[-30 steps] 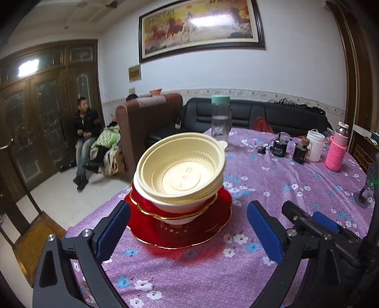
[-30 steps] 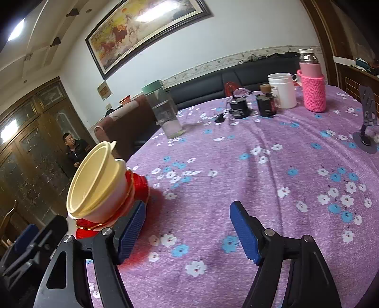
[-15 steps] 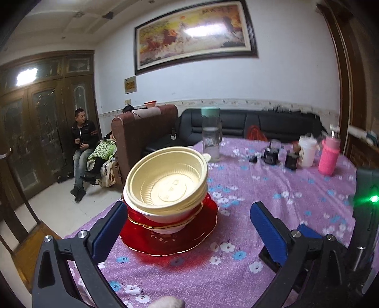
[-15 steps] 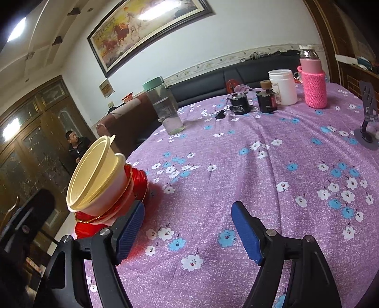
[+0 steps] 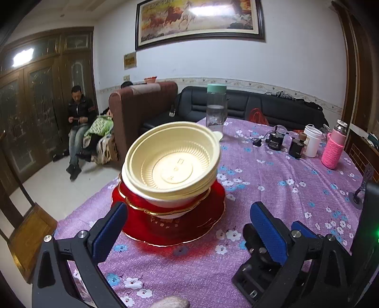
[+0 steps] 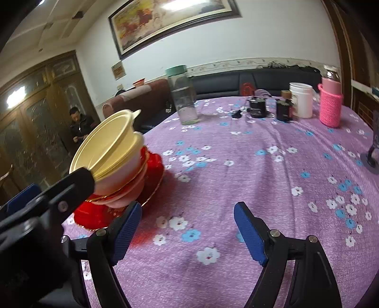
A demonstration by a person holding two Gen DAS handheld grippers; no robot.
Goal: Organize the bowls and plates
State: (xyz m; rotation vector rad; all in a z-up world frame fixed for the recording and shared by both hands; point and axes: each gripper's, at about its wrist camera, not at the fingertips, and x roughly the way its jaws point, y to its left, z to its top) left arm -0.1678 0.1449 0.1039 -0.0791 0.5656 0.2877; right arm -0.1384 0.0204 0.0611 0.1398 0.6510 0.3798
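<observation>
Blue-padded fingers (image 5: 110,231) of left gripper (image 5: 188,231) spread wide, nothing between the pads, front edge of red plate (image 5: 175,227) lying just ahead of them. Right gripper (image 6: 188,233) jaws opening, only purple floral tablecloth (image 6: 248,170) between them; left pad just beside the plate's edge, contact not determinable. On the plate: red gold-rimmed bowls (image 5: 144,208), then stacked cream plastic bowls (image 5: 171,158), whole stack tilted, near the table's edge. Farther back: clear bottle with green cap (image 5: 216,109), upright. Beyond: black device (image 5: 274,141), white tub (image 5: 312,141), pink-sleeved flask (image 5: 335,148). Off the table: brown armchair (image 5: 142,106), black sofa (image 5: 260,106), seated person (image 5: 77,123) by wooden doors (image 5: 35,106), horse painting (image 5: 199,19) on the wall.
</observation>
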